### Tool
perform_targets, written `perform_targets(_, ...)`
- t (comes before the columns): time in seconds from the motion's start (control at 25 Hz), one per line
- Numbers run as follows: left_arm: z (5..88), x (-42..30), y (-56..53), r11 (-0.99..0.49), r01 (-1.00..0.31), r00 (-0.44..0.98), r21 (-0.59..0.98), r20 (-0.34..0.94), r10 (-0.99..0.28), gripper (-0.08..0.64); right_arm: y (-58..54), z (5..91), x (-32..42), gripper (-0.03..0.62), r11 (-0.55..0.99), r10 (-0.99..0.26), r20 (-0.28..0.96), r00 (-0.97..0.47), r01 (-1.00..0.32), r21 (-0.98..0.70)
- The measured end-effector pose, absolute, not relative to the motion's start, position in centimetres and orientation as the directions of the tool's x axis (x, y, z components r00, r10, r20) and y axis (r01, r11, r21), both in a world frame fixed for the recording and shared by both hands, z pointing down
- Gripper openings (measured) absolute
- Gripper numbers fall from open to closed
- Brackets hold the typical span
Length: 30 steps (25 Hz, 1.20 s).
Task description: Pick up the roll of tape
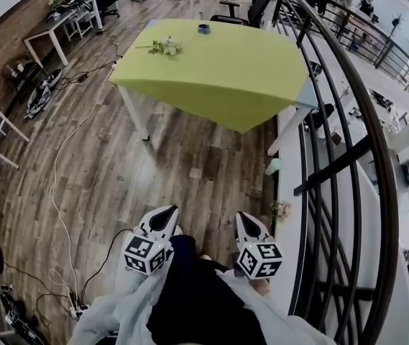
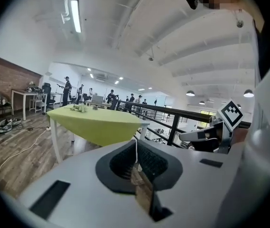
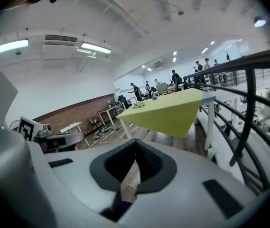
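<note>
Left gripper (image 1: 167, 211) and right gripper (image 1: 243, 217), both closed and empty, are well apart from the roll of tape (image 1: 203, 29) near the far edge of the yellow-green tabletop (image 1: 226, 85); reaching unopened could shove it off

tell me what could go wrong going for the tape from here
1. The roll of tape sits near the far edge of the table, so it likely needs a long reach across or a walk around.
2. A white cable trails over the floor on the left and could catch a foot.
3. The left gripper and right gripper are both shut; they must open first.
</note>
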<state>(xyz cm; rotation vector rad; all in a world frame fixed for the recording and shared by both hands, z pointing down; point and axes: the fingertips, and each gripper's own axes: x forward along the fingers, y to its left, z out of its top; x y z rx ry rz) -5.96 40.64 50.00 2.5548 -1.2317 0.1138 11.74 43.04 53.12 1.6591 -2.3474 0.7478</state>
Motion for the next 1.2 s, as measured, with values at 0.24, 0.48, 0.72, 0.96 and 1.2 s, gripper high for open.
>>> perform_targets(0.24,49.1,-5.6,40.9,-0.596,-0.773,0.633,0.218,0.185,-0.752,0.021,43.5,52.3,11.7,0.009,0.258,-0.846,0.384,-0.370,-0.914,-0.312)
perform_targets(0.48,49.5,-5.8,42.0,-0.590,-0.772,0.633,0.238,0.189,-0.751,0.021,44.5,52.8,10.8,0.008,0.269,-0.834,0.393,-0.387,-0.907,-0.323)
perform_targets(0.72,49.5,-6.2,40.0,-0.577,-0.781,0.620,0.239,0.192,-0.761,0.021,42.8,53.1,10.8,0.009,0.261,-0.829,0.407,-0.384,-0.909,-0.326)
perform_targets(0.96,49.4,-6.5,36.9,-0.565,-0.788,0.609,0.243,0.182,-0.772,0.021,39.5,53.2,10.4,0.009,0.270,-0.826,0.408,-0.388,-0.909,-0.316)
perform_targets(1.2,48.6,-7.0,32.2,-0.553,-0.799,0.594,0.238,0.167,-0.787,0.021,34.9,51.6,10.3,0.009,0.312,-0.833,0.397,-0.385,-0.920,-0.239)
